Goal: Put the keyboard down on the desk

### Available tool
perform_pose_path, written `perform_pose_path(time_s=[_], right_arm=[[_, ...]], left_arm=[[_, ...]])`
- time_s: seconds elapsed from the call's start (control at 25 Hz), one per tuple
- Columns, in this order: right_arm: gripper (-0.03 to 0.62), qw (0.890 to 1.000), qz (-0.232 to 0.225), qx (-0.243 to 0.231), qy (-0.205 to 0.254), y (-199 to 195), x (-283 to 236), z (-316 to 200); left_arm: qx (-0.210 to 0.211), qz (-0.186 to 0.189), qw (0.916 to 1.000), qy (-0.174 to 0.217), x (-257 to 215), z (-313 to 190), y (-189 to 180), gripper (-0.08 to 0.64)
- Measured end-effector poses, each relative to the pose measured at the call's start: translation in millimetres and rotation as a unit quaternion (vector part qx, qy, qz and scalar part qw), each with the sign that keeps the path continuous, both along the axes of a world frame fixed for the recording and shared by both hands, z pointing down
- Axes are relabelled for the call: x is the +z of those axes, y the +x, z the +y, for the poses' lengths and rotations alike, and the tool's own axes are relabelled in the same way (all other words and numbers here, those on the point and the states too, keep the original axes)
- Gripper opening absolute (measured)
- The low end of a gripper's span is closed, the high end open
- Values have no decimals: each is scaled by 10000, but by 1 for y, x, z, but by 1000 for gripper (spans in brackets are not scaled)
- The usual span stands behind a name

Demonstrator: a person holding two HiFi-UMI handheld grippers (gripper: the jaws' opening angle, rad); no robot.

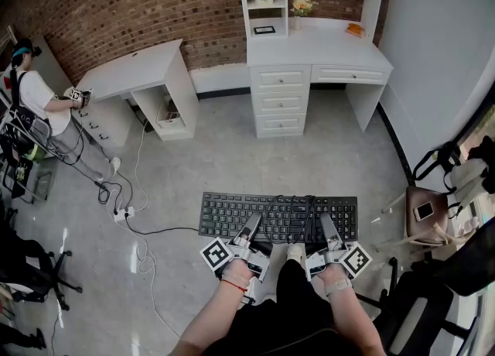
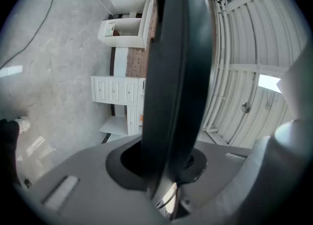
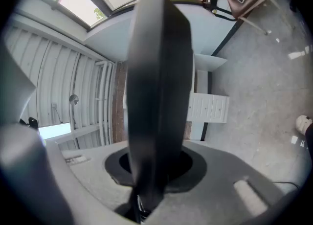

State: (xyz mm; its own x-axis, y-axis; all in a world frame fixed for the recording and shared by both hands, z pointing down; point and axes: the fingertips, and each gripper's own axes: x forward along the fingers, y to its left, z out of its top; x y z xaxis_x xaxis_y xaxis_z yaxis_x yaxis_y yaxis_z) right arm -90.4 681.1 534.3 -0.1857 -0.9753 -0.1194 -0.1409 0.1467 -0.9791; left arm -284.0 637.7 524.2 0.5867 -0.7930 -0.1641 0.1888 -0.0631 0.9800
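Black keyboard [image 1: 224,213] held level in the air, its near edge clamped by left hand-held gripper [image 1: 250,227] and right hand-held gripper [image 1: 328,228]. White bench [image 1: 332,54] well ahead of both. Judgement: carry level, lower both ends together, release only once resting

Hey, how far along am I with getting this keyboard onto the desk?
Done: the keyboard is picked up, with the left gripper and right gripper each clamped on its near edge. In hand: it is held level over the floor, well short of the white desk. Left: bring it to the desktop, set it down and open both grippers.
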Motion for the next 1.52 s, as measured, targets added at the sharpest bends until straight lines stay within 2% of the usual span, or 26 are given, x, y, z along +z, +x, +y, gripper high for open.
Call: perform_pose_path(time_s=[0.68, 0.96, 1.12, 1.52], right_arm=[[75, 9997, -13, -183, -170, 76, 10, -155], [75, 9994, 17, -256, -228, 107, 11, -200], [75, 9994, 55, -265, -207, 125, 10, -223], [77, 9993, -156, -295, -155, 140, 9, -257]], left_arm=[[-161, -73, 9997, -166, 7, -149, 75, 75], [-200, -104, 9993, -309, 13, -192, 105, 75], [-211, -124, 9995, -222, 8, -216, 121, 75], [-238, -106, 9994, -211, 8, -249, 137, 75]])
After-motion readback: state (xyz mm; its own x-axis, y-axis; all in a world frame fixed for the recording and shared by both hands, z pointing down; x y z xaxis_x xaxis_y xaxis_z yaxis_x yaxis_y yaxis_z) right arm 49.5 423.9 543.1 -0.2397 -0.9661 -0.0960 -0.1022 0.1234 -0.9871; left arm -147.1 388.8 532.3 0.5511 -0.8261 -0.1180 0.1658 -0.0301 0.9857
